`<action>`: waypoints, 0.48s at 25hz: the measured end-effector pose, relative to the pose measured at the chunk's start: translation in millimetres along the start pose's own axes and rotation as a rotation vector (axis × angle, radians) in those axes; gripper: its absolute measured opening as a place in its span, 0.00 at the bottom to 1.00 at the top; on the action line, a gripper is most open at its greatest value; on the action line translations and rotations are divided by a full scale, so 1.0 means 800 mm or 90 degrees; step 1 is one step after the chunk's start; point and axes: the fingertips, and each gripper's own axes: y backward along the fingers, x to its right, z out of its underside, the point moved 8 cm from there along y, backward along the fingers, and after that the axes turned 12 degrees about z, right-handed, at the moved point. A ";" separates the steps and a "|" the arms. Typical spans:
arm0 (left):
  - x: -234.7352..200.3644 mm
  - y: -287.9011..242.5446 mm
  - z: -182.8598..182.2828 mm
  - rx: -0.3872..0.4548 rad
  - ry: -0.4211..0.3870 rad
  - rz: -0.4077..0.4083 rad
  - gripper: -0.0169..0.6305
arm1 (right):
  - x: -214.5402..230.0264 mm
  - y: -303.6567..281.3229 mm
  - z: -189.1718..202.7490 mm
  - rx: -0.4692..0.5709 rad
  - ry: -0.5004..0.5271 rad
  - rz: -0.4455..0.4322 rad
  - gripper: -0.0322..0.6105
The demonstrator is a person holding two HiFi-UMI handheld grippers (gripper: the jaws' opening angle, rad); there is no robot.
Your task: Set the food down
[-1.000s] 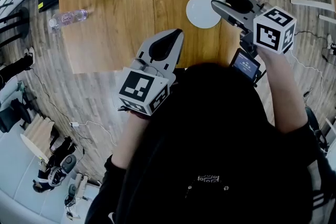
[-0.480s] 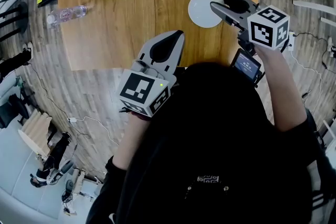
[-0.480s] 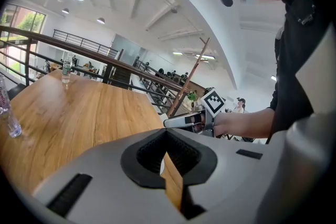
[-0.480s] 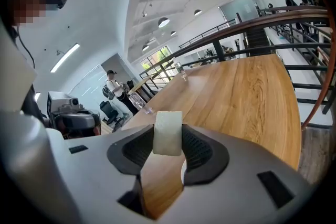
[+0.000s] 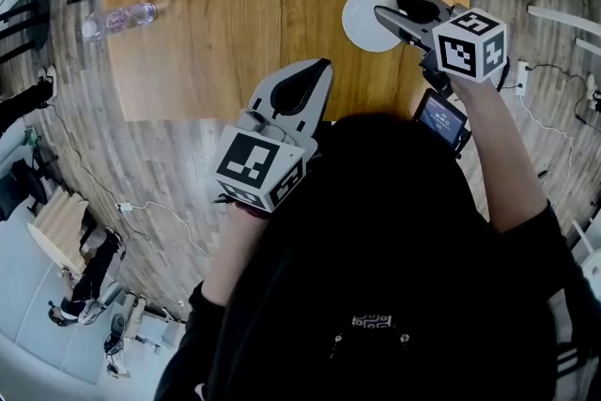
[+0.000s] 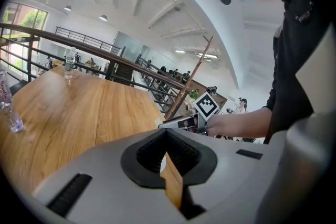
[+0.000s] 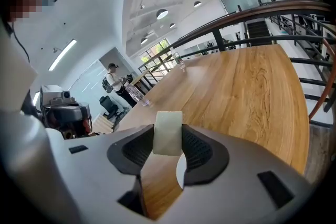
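1. The right tool (image 5: 385,3) grasps the food (image 7: 168,132), a pale block pinched between its pads, with the jaws wide around it.
2. The food hangs over the plate (image 5: 362,25), near the plate's 1 o'clock rim. I cannot tell whether it touches the plate.
3. The step in hand, as I judge it, is lowering the block for release. It would go best carried toward the plate's centre and lowered until its underside rests. The jaws can then open evenly so neither pad drags it, and the tool can lift straight up.
4. Risk: let go this close to the rim, the block could tip off onto the wood.
5. The left tool (image 5: 322,65) is clenched on nothing, near the surface's 6 o'clock edge and well apart from the plate. It has no job here and is best held clear.
6. The surface (image 5: 235,5) is light wood. The plate sits toward 4 o'clock and a bottle (image 5: 117,17) stands at the 9 o'clock edge.
7. The room has a plank floor (image 5: 169,174) with cables and a dark railing (image 7: 262,12) beyond the surface. Ceiling lamps, other tables and people show far off.
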 end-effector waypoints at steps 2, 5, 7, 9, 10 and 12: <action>0.001 0.000 0.002 -0.001 0.002 -0.003 0.02 | 0.003 -0.005 0.004 -0.008 0.001 0.001 0.32; -0.003 0.005 0.003 -0.003 0.007 -0.007 0.02 | 0.005 -0.017 0.010 -0.024 0.007 0.006 0.32; -0.005 0.006 0.003 -0.002 0.010 -0.010 0.03 | 0.007 -0.024 0.014 -0.035 0.012 0.009 0.32; -0.004 0.005 0.004 -0.002 0.012 -0.011 0.02 | 0.009 -0.029 0.018 -0.043 0.017 0.012 0.32; -0.004 0.005 0.004 -0.003 0.014 -0.011 0.02 | 0.010 -0.031 0.020 -0.047 0.021 0.016 0.32; -0.004 0.005 0.007 -0.004 0.018 -0.012 0.02 | 0.012 -0.037 0.026 -0.058 0.032 0.025 0.32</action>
